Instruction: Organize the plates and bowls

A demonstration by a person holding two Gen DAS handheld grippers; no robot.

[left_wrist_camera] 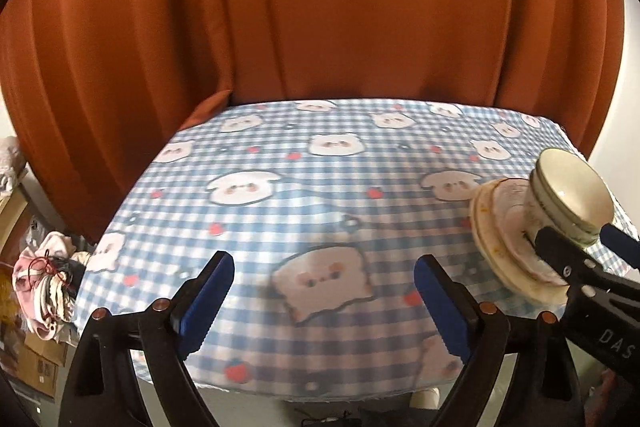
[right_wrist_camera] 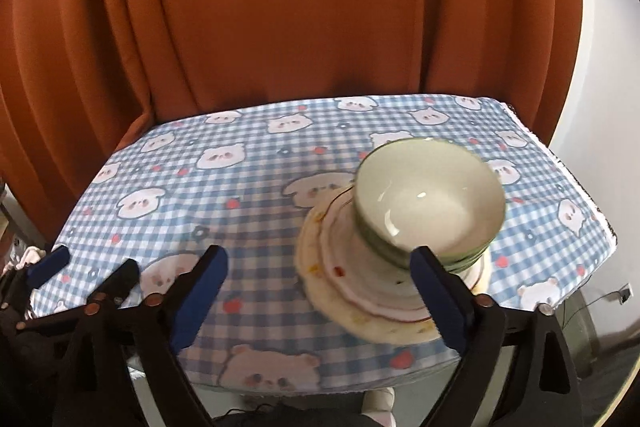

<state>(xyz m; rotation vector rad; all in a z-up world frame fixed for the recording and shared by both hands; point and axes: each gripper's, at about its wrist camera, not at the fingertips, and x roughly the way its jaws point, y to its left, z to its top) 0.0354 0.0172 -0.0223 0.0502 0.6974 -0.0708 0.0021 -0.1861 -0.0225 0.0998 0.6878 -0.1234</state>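
The left gripper (left_wrist_camera: 324,303) hangs over the near edge of the checked tabletop (left_wrist_camera: 280,211), fingers spread and empty. Toward the right edge, stacked bowls (right_wrist_camera: 430,199) sit on stacked plates (right_wrist_camera: 360,291). The right gripper (right_wrist_camera: 320,299) has fingers spread, gripping nothing.

Black clamp-style grippers (left_wrist_camera: 324,303), blue ridged pads (left_wrist_camera: 206,303), copper-coloured rivets, white lettering

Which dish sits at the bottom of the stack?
The widest plate, cream with orange specks, flat on the tablecloth; smaller plates and the bowls sit above it.
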